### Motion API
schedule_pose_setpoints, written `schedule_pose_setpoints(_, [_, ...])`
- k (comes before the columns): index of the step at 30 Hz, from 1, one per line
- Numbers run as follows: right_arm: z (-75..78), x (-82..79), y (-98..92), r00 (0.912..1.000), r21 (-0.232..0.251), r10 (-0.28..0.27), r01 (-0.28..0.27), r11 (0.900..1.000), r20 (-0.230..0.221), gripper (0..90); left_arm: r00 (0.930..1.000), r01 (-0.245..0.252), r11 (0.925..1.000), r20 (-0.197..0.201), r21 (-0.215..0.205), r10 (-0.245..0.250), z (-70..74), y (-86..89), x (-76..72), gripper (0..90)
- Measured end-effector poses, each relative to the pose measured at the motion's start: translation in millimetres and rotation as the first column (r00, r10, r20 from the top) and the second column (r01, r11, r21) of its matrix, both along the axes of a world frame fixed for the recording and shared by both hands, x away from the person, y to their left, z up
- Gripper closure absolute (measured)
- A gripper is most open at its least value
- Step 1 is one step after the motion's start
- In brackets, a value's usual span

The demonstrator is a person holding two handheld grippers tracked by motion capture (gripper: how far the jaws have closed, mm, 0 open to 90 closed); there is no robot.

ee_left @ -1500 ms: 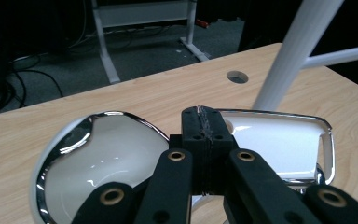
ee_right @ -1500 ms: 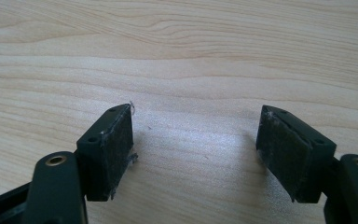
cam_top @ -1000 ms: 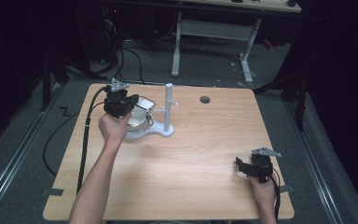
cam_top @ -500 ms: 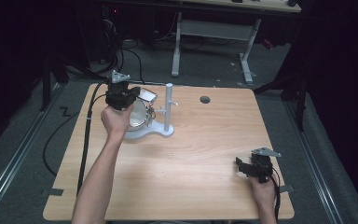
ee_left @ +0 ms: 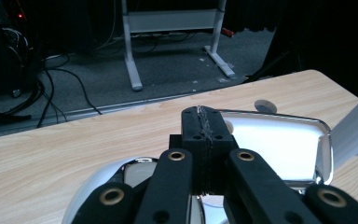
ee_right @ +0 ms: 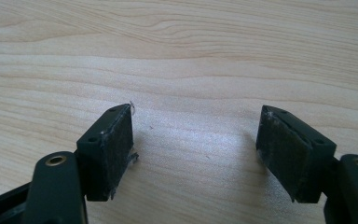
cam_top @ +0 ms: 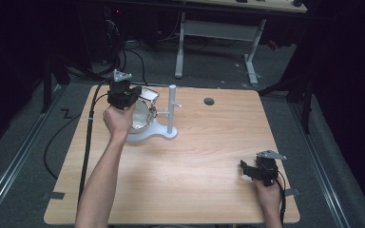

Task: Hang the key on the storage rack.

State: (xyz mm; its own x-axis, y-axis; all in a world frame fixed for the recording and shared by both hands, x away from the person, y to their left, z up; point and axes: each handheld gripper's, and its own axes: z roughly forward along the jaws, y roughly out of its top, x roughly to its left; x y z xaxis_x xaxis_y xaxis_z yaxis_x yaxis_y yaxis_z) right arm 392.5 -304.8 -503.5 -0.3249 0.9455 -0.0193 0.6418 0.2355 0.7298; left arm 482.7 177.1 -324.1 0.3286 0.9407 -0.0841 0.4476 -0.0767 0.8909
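Two tools: left tool (ee_left: 204,122) closed above mirror (ee_left: 275,142); right tool (ee_right: 196,140) open w/ nothing between.

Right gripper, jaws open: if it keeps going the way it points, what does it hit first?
Likely the bare wooden table: the right gripper looks along and slightly down at it, nothing between the open jaws. Depth is unclear.

White post (cam_top: 172,108) beside mirror (cam_top: 142,116); bare tabletop (cam_top: 204,161) elsewhere

I see the stand (cam_top: 171,111) with its upright post on the desk (cam_top: 190,171) near the far left corner, a shiny metal cup (cam_top: 140,116) just left of the post, my left hand-held gripper (cam_top: 122,95) above it, my right hand-held gripper (cam_top: 259,171) well apart at the near right.
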Motion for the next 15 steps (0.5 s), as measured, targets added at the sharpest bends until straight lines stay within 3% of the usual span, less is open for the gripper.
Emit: schedule_pose_setpoints(15, [0.0, -0.1, 0.0, 1.0, 0.0, 0.0, 0.0, 1.0, 0.0, 27.5, 0.9998, 0.017, 0.9995, 0.005, -0.026, -0.017, 1.0, -19.4, -1.7, 89.7])
